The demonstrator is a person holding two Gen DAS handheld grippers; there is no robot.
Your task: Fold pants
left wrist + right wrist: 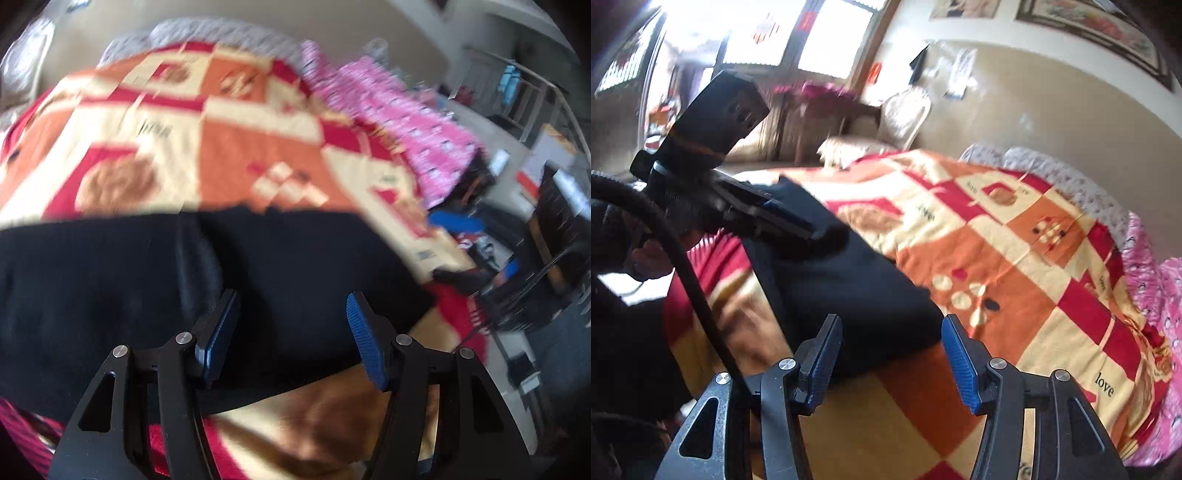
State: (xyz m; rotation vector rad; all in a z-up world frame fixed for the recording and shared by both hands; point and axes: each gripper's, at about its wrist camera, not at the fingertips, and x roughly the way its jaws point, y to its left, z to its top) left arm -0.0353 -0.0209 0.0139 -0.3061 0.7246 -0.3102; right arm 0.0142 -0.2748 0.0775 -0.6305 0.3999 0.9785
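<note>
Both the left tongs (291,325) and the right tongs (892,350) stand spread, pinching nothing, just above folded black pants (857,295) lying on a bed's red, orange and cream patchwork blanket (1015,258), with pink bedding (399,122) farther off

The flat red, orange and cream patterned blanket (1015,258) lies bare from twelve to three o'clock of the folded black pants (849,295), giving open passage. A rumpled pink printed quilt (1160,295) bounds it at three o'clock. At nine o'clock the left gripper (798,225) blocks the way, over the pants.
</note>
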